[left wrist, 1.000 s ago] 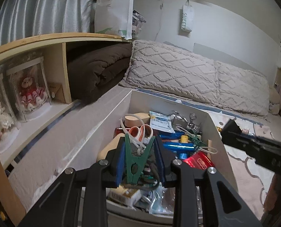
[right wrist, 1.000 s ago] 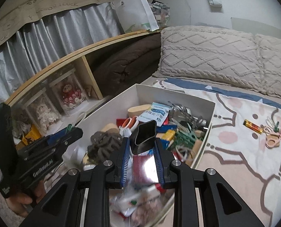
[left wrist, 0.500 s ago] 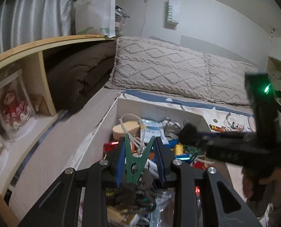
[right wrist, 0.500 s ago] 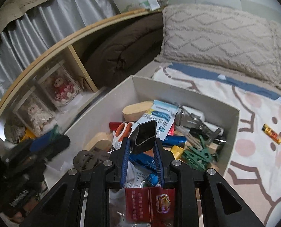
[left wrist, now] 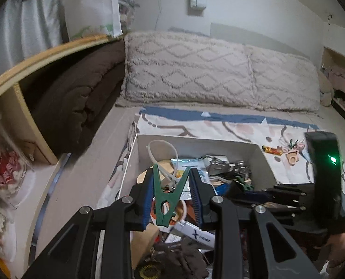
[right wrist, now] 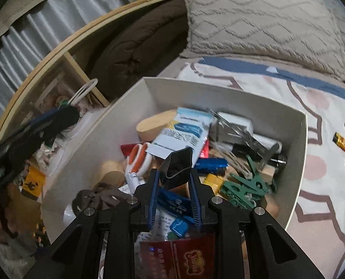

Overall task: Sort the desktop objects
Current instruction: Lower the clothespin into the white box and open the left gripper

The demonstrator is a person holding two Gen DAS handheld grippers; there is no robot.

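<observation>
Left gripper [left wrist: 172,196] fingers pinching one green clothespin [left wrist: 166,200] above white box [right wrist: 218,90]. Right gripper [right wrist: 174,191] fingers pinching one black binder clip [right wrist: 178,169] above box. Two pillows [left wrist: 218,74] lying behind box.

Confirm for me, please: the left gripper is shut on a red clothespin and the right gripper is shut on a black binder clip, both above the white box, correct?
Not quite: the clothespin in the left gripper is green, not red, as the left wrist view shows. The rest stands: the right gripper is shut on a black binder clip, above the white box.
</observation>
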